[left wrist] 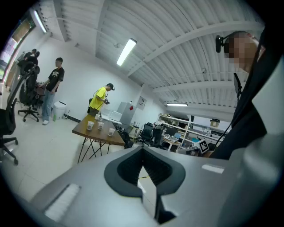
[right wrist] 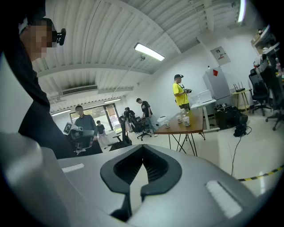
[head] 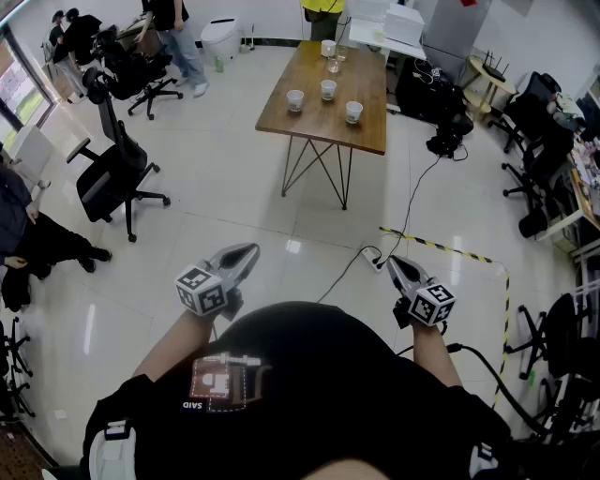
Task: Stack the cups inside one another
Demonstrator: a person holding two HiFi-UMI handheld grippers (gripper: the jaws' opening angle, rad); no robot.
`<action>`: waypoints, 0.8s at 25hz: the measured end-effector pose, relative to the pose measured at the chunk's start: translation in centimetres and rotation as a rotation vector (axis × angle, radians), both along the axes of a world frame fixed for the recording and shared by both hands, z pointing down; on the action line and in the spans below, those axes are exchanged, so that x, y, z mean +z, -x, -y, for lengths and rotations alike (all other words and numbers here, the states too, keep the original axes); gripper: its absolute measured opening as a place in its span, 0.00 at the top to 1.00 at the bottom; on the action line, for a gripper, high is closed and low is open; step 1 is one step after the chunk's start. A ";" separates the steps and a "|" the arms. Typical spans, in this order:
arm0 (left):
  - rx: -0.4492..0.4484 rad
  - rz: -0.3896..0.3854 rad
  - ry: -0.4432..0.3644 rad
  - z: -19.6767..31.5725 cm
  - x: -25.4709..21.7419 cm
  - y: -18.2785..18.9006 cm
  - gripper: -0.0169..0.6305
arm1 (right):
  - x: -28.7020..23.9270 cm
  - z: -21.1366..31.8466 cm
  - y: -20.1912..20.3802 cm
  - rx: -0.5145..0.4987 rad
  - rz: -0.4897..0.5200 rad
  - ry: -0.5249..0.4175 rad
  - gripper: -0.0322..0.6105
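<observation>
Cups [head: 327,90] well apart from fingers [head: 240,256]

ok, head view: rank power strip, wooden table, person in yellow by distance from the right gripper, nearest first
1. Power strip, on the floor beside the right gripper.
2. Wooden table, ahead, mid-room.
3. Person in yellow, beyond the table's far end.

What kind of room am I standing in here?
Probably an open office or lab workspace: rolling office chairs, a wooden table carrying cups, and shelves crowded with equipment.
</observation>
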State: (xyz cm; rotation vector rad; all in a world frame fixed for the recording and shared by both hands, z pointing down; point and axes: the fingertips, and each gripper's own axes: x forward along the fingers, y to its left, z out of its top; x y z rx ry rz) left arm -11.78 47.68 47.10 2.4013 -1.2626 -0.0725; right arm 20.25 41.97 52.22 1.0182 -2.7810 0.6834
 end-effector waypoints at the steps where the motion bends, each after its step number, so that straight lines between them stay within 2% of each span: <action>1: 0.002 -0.004 0.003 0.0 0.1 -0.7 0.97 | 0.1 0.1 -0.5 -0.004 -0.005 0.001 0.93; 4: 0.003 -0.014 0.010 0.1 0.3 -2.2 0.97 | 0.2 0.5 -1.6 -0.014 -0.018 0.002 0.93; 8: -0.015 -0.010 0.014 1.3 0.4 -1.6 0.97 | 0.2 2.2 -1.5 -0.023 -0.016 0.004 0.93; 13: -0.014 -0.009 -0.008 5.7 0.6 1.9 0.97 | -0.2 6.0 1.1 -0.010 -0.024 -0.003 0.93; 20: 0.084 -0.006 -0.014 14.4 1.0 7.5 0.97 | -1.8 12.8 6.0 0.096 -0.034 -0.030 0.93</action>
